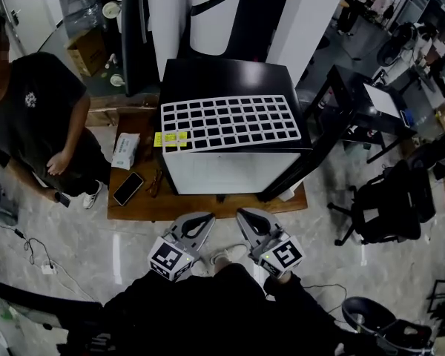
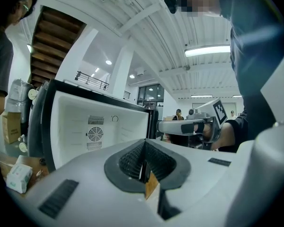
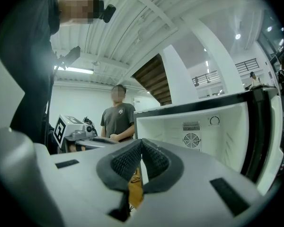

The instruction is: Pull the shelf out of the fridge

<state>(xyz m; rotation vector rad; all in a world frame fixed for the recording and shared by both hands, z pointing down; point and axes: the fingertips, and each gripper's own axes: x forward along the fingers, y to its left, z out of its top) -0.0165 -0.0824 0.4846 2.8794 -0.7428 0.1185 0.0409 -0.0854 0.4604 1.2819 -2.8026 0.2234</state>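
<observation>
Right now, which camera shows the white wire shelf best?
The head view: the whole shelf lies on top of the fridge. Both gripper views show only the fridge's white inside, no shelf.

The open fridge (image 1: 230,173) is seen steeply from above in the head view. It is faced almost level, from near, in both gripper views; its white interior (image 2: 99,126) is shared by all three.

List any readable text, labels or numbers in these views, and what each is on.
Nothing legible.
Yellow label on the fridge top: print too small.
White box on the wooden platform: print blurred.
Bystander's shirt logo: unreadable.
Marker cubes: coded squares, no letters.
</observation>
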